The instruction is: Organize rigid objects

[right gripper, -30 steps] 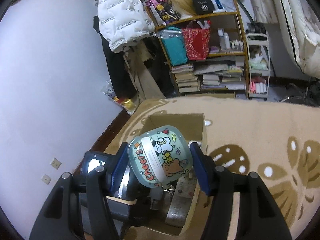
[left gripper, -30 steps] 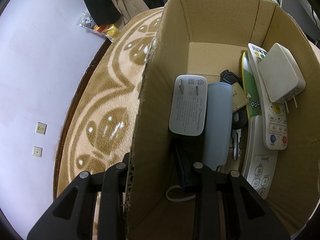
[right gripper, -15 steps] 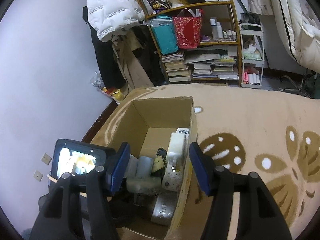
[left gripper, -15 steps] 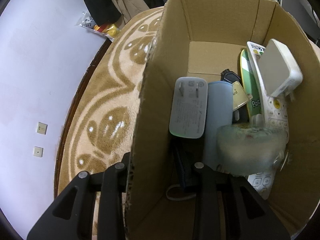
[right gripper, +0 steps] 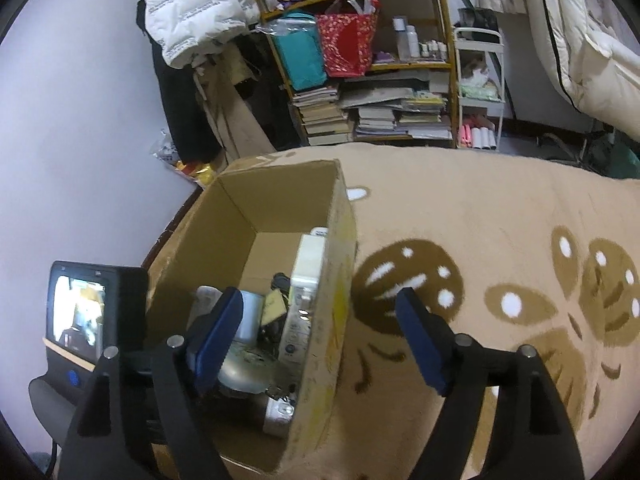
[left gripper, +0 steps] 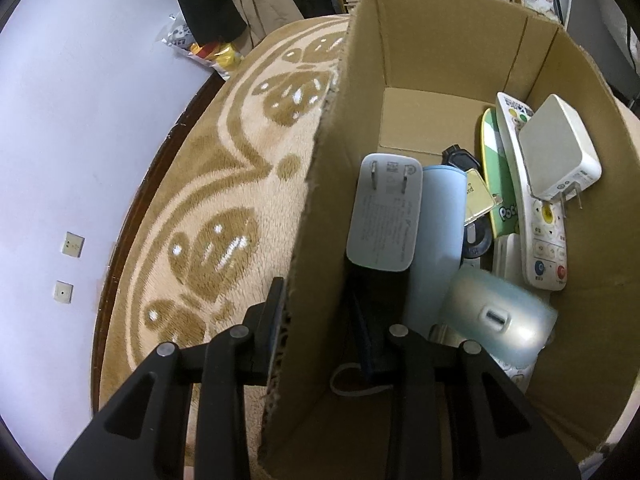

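Left gripper [left gripper: 320,320] clamps box wall [left gripper: 320,220]; right gripper [right gripper: 320,340] agape.

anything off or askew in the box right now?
Nothing spilled or visibly damaged. The cardboard box is just a loose jumble: the translucent blue case lies tilted on the other items, and the white charger rests on the remote. The left gripper straddles the box wall.
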Demonstrator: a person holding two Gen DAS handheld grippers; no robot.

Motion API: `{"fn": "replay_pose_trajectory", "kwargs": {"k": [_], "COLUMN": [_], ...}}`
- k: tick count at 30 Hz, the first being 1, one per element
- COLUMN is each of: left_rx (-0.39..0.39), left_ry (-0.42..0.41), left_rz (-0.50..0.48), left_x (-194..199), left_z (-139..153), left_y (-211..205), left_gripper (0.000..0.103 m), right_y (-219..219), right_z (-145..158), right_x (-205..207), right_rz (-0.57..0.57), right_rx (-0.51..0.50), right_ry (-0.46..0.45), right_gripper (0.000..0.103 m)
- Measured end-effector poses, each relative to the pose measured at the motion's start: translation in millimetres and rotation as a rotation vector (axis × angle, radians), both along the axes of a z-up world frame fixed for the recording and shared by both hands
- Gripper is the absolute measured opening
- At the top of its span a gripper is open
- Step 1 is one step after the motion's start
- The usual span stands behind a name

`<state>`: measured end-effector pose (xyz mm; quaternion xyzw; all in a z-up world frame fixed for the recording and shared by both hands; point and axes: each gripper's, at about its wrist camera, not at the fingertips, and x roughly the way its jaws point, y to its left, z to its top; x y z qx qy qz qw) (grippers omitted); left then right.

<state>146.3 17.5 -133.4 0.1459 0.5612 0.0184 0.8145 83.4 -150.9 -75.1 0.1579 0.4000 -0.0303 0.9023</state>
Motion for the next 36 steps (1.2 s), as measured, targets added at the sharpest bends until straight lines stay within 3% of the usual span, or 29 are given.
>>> {"fn": "replay_pose_trajectory", "kwargs": {"k": [5, 11, 15, 20, 22, 24, 28, 36], "left_rx": [0.003, -0.062, -0.093, -0.120, -0.121, -0.125, -0.156, -0.267], "left_ry": [-0.085, -0.122, -0.173, -0.284, -0.338, -0.396, -0.464, -0.559], "left_rz": [-0.035, -0.048, -0.052, -0.109, -0.132, -0.157, -0.172, -0.165], "left_x": [-11.3, -24.3, -33.9, -56.5, -66.8, -77.7, -96.5, -126.0], "left_z": [17.8, 35.2, 50.8, 77.0, 87.6, 98.9, 118.2, 145.8], "left_y": [-2.9, -0.1, 3.8, -0.5, -2.9, -4.2, -0.2, 25.3], "left_gripper": [0.030, 0.032, 0.044, 0.064, 0.088, 0.094, 0.100, 0.100], "right_y": [0.8, -7.3, -14.5, -20.9, -23.4, -27.2, -30.7, -25.0], "right_z": [7.1, 20.0, 32.4, 51.7, 56.6, 60.7, 66.8, 81.6], "right_x": [-14.5, -33.6, -52.5, -80.3, -88.5, -98.7, -114.4, -148.4], "right_rz": [0.003, -0.012, -0.035, -0.058, -0.065, -0.074, -0.090, -0.101], "right_rx": [-0.090, -0.095, -0.094, -0.107, -0.103, -0.085, -0.071, -0.100], "right_ry": [0.000, -0.011, -0.054, -0.123, -0.136, -0.152, -0.174, -0.234], "right_gripper": [0.089, 0.091, 0.102, 0.103, 0.103, 0.103, 0.103, 0.103]}}
